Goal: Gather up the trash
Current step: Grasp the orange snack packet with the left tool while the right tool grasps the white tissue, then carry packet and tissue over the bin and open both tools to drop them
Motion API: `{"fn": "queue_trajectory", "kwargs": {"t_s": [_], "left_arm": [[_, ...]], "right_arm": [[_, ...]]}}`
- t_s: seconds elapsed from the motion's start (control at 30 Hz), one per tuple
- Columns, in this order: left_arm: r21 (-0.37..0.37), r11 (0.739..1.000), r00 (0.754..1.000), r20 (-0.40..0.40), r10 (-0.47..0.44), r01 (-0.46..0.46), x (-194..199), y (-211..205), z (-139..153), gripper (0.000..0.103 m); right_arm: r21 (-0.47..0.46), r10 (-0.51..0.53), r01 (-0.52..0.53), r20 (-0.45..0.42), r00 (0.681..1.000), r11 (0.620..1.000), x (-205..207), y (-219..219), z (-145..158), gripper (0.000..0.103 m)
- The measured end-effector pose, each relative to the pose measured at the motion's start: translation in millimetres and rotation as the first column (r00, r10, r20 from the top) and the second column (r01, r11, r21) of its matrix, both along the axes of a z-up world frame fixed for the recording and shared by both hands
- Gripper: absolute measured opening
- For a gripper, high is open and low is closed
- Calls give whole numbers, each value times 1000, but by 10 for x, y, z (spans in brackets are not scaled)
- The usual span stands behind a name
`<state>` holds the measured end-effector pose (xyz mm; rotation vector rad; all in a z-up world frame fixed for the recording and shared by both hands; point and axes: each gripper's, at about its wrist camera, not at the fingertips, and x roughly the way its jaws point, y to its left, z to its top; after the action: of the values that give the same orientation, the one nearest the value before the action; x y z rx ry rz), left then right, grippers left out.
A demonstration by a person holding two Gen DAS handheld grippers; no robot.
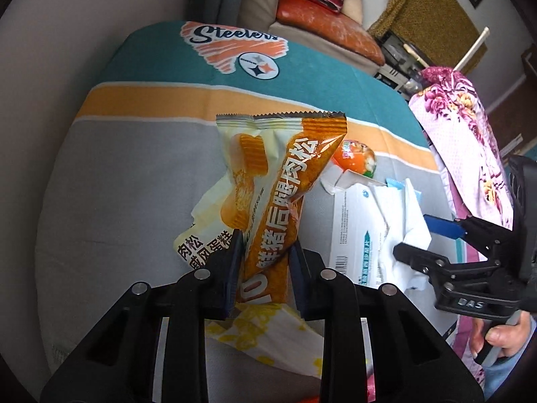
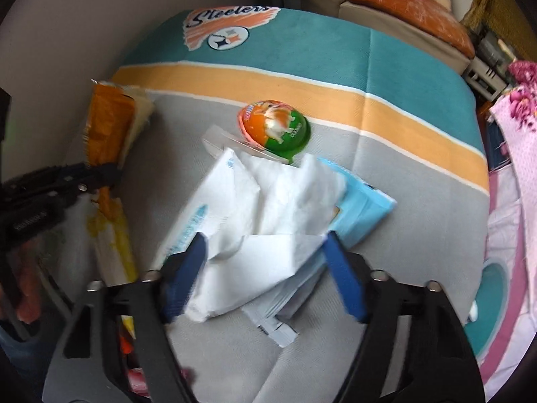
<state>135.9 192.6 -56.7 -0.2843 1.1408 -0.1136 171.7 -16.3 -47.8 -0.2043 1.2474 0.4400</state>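
My left gripper [image 1: 265,265] is shut on an orange snack wrapper [image 1: 285,184] and holds it up above the cloth-covered table [image 1: 134,201]; the wrapper also shows in the right wrist view [image 2: 107,124]. My right gripper [image 2: 261,268] is open, its blue fingers on either side of a crumpled white tissue [image 2: 261,231] that lies on a white medicine box [image 2: 201,211] and a light blue packet [image 2: 362,208]. An orange and green plastic egg [image 2: 275,127] lies just beyond the pile. The right gripper [image 1: 433,238] also shows in the left wrist view over the box [image 1: 349,228].
A white and yellow wrapper [image 1: 265,336] lies under the left gripper. A pink floral cloth [image 1: 470,141] hangs at the table's right side. A sofa with an orange cushion [image 1: 322,23] stands beyond the table. A red item [image 2: 134,377] sits at the near edge.
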Motion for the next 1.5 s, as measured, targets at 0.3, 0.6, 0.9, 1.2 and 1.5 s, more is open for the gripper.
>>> {"fn": "queue_trajectory", "kwargs": {"t_s": [0.3, 0.6, 0.9, 1.2, 1.5], "left_arm": [[4, 1000, 999, 12, 30, -30, -33, -32, 26, 28], [18, 1000, 997, 81, -11, 10, -165, -257, 366, 27], [26, 993, 984, 133, -117, 114, -311, -798, 679, 27], [46, 963, 956, 118, -270, 266, -378, -1689, 667, 27], [24, 917, 911, 105, -398, 398, -349, -2677, 572, 27]], "right_arm": [[32, 13, -15, 38, 999, 999, -60, -74, 149, 7], [114, -56, 48, 74, 996, 992, -187, -407, 494, 7], [121, -164, 151, 106, 981, 981, -412, -1075, 625, 7], [147, -282, 267, 90, 955, 952, -694, -1913, 518, 7], [154, -390, 374, 91, 916, 915, -873, -2736, 398, 7]]}}
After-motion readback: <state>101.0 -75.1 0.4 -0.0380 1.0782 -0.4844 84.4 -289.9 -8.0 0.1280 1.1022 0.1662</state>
